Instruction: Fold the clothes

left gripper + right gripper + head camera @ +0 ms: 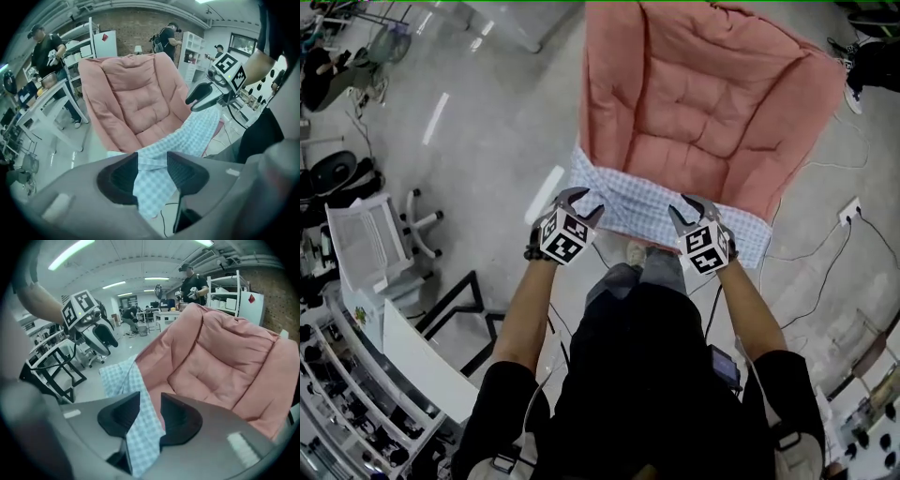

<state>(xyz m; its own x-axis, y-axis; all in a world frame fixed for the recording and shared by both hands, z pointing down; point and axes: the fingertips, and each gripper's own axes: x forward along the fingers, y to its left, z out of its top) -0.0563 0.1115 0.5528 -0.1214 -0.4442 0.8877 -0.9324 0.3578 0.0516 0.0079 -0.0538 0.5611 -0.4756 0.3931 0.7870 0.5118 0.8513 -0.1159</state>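
**While it is held at both ends, checked cloth [628, 202] spans the front of the pink chair [703, 103]**

At the chair's front-left corner, the left gripper [579, 199] has its fingers [121, 174] closed partway, pinching one end of the checked cloth. At the front-right corner, the right gripper [694, 208] fingers [177, 418] clamp the other end. The cloth between them overlaps the chair's front edge.

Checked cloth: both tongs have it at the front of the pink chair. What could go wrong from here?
1. The left tongs and right tongs each pinch only a bunched edge of the checked cloth; a pull could slip it free.
2. The rest lies on the pink chair and may drag or catch when lifted.
3. Loose fabric hangs below the tongs, over a floor cable; it could trail there.
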